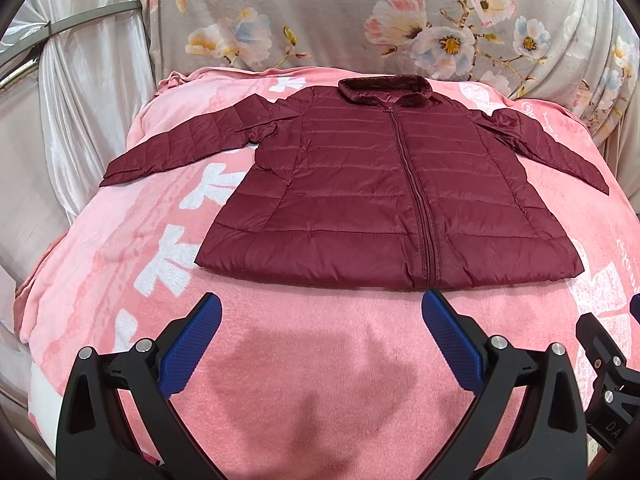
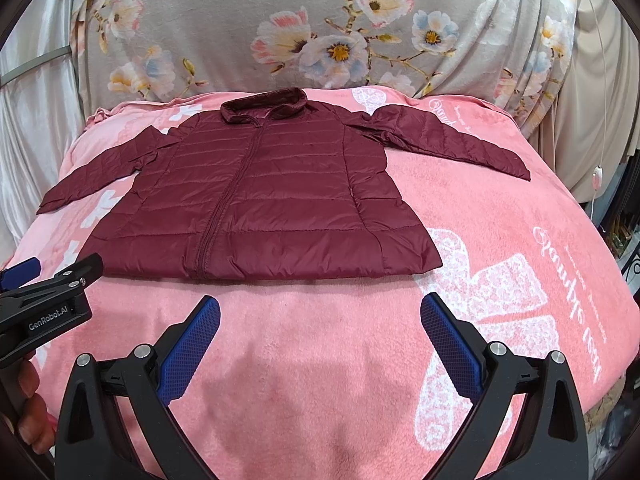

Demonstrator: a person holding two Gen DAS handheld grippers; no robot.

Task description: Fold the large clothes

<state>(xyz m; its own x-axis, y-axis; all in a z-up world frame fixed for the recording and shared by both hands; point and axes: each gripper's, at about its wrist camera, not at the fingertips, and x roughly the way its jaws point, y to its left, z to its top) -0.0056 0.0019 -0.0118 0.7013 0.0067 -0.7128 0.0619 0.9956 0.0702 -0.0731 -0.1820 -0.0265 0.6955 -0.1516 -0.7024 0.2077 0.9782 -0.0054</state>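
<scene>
both my left gripper [image 1: 320, 344] & right gripper [image 2: 320, 344] are wide open w/ nothing in them, red jacket [image 1: 384, 196] flat on the pink blanket [image 1: 320, 380], slippy puffy cloth could slide out if i pinch too little.

pink blanket [image 1: 320, 360] (white-patterned), floral sheet [image 1: 340, 20] behind, silvery curtain [image 1: 92, 80].

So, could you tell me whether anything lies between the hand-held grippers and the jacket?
Nothing visible does: only bare pink blanket separates the left hand-held gripper and right hand-held gripper from the jacket.
</scene>
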